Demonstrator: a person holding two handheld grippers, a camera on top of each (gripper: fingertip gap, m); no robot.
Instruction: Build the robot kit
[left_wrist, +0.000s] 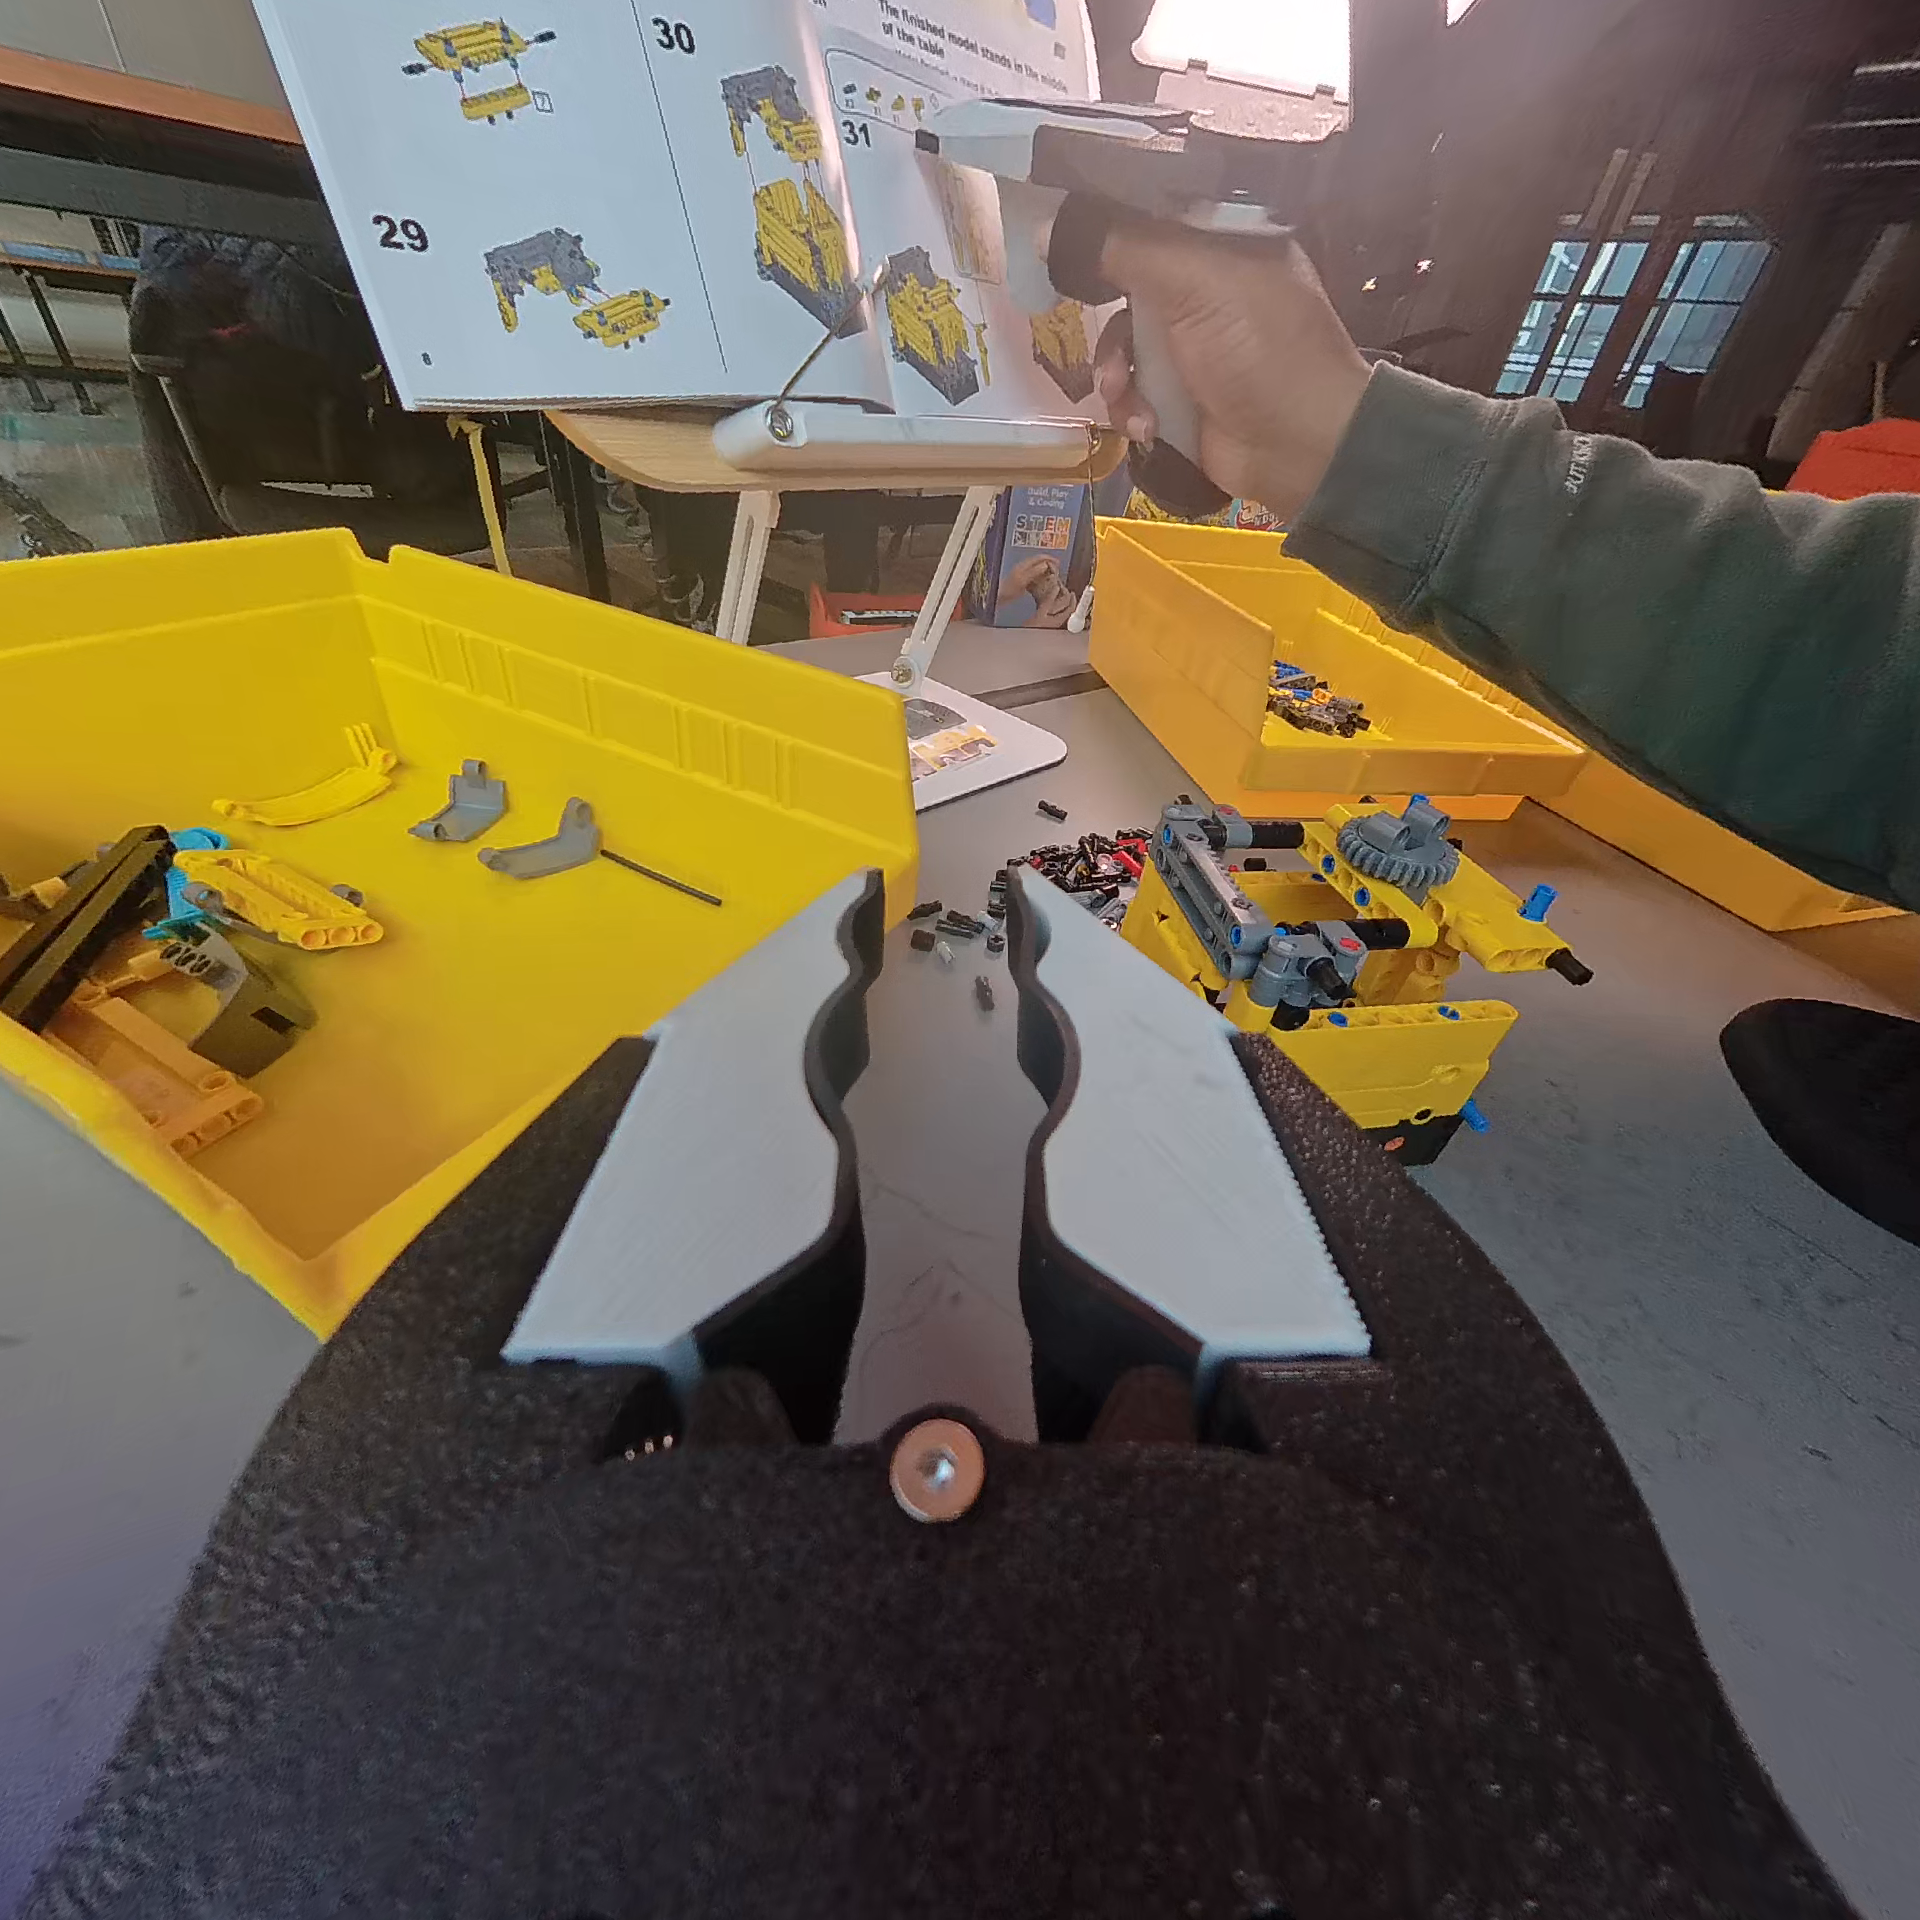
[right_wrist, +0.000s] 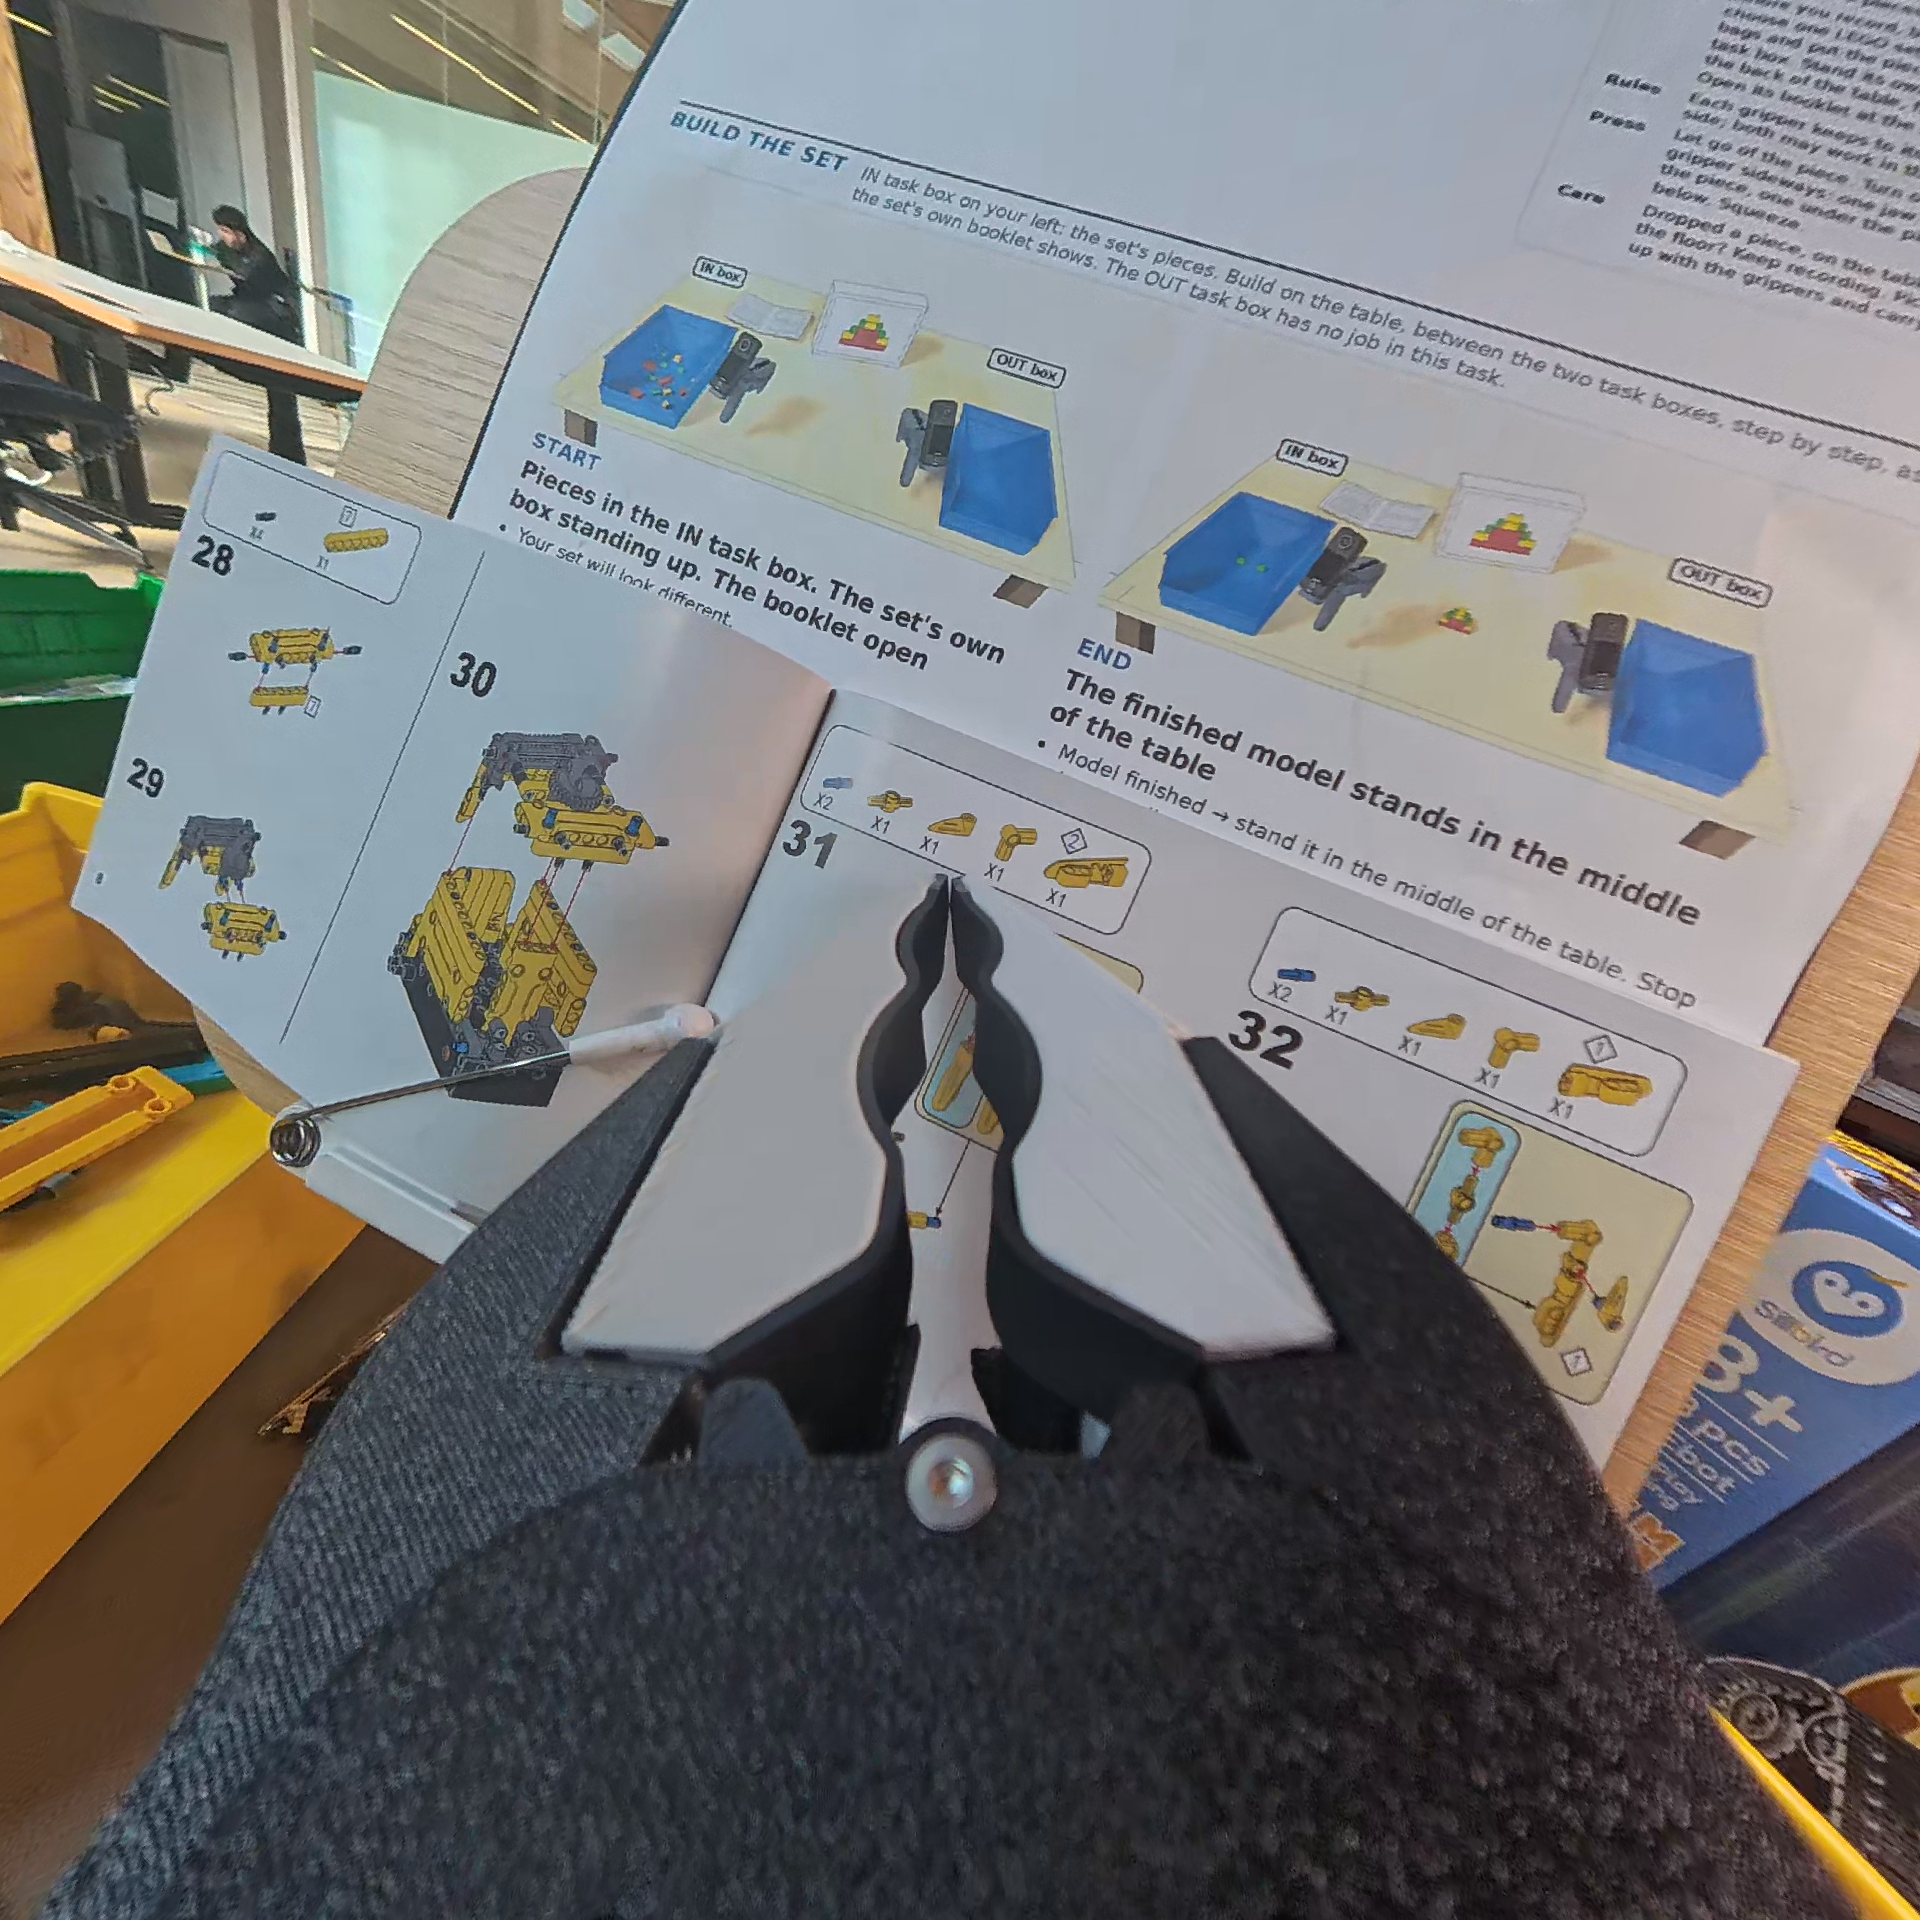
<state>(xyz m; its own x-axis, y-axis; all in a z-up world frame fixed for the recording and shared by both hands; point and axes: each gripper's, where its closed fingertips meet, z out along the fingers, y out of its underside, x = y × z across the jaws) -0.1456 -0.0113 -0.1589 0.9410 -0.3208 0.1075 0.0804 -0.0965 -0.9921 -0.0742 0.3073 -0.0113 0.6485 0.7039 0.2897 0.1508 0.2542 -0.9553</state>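
Two yellow plastic bins (left_wrist: 644, 665) stand on the grey table (left_wrist: 1662, 1351), one on each side, with the open white instruction booklet (right_wrist: 436, 831) propped on a stand (left_wrist: 914, 442) between them. One half-built yellow and grey brick model (left_wrist: 1340, 935) sits just right of the left gripper (left_wrist: 943, 904), whose jaws are parted and empty above scattered small black pins (left_wrist: 966, 925). The right gripper (right_wrist: 950, 883), jaws closed tip to tip, holding nothing visible, points at the booklet's right page.
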